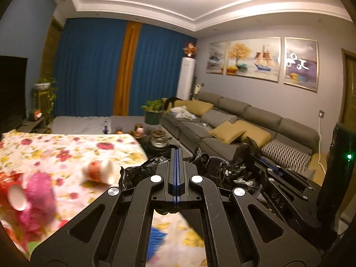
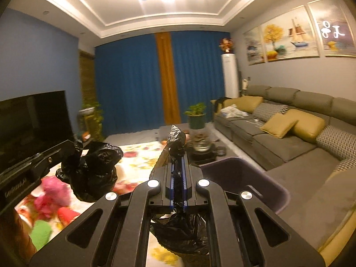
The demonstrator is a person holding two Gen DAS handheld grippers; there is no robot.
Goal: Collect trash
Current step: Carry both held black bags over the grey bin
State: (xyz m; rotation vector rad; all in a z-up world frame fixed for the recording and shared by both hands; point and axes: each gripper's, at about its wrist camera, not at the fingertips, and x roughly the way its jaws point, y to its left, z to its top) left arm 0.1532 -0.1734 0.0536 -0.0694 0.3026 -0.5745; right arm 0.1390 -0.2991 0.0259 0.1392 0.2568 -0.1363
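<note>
Grippers, left (image 1: 176, 169) and right (image 2: 177, 169), are both squeezing tight on the black bag (image 2: 98, 173) beside the table edge (image 1: 124, 140); thin plastic could be tearing or slipping out.

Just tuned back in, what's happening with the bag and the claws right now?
A person holds a claw in each hand, and both are shut on the black trash bag. The left claw and the right claw each pinch part of the bag's plastic, holding it between them above the floral-covered table. Cups and bright wrappers lie on the cloth. A dark purple bin sits by the grey sofa.
</note>
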